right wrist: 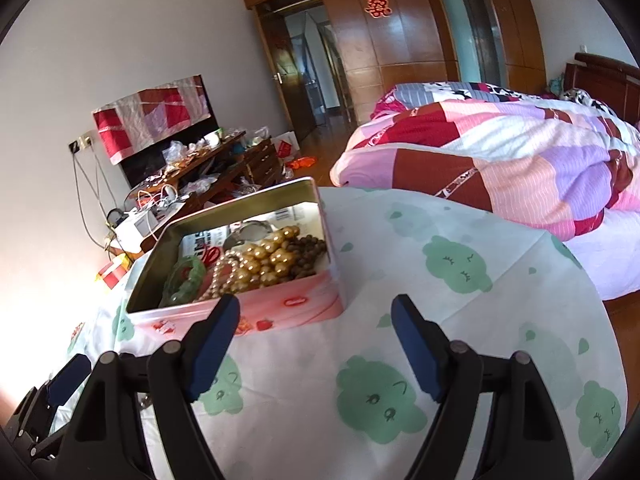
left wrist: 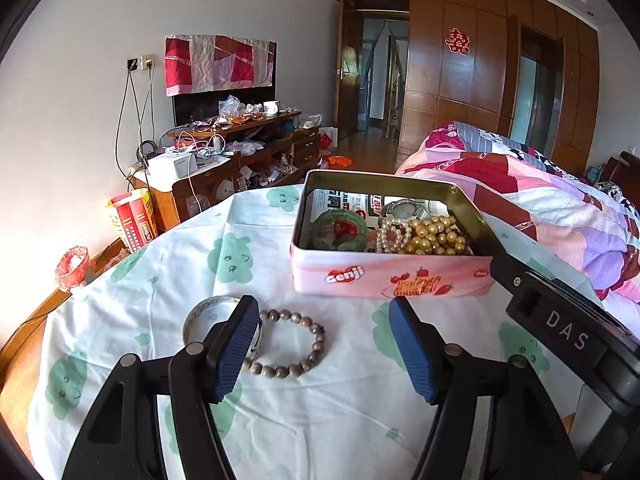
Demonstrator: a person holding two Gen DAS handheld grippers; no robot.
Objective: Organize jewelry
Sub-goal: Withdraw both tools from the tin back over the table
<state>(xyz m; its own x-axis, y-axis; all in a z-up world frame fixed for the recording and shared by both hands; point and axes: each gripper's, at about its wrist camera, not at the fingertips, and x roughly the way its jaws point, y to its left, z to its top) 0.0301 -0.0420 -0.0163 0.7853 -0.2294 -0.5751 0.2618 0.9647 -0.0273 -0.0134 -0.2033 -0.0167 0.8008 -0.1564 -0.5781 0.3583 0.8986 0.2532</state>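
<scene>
A pink Genji tin (left wrist: pixel 360 280) stands open on the table; it also shows in the right wrist view (right wrist: pixel 296 304). Inside lie a green bangle (left wrist: pixel 340 232), a pearl bracelet (left wrist: pixel 394 236), gold beads (left wrist: pixel 436 236) and a watch (left wrist: pixel 404 208). A brown bead bracelet (left wrist: pixel 296 344) and a pale bangle (left wrist: pixel 204 316) lie on the cloth in front of the tin. My left gripper (left wrist: pixel 322 320) is open above the bead bracelet, its left finger over the pale bangle. My right gripper (right wrist: pixel 316 320) is open and empty, just right of the tin's near corner.
The table wears a white cloth with green cloud prints (right wrist: pixel 440 320). A bed with a patchwork quilt (left wrist: pixel 540 200) lies to the right. A cluttered wooden TV cabinet (left wrist: pixel 240 152) stands at the back left. The right gripper's body (left wrist: pixel 568 328) shows beside the tin.
</scene>
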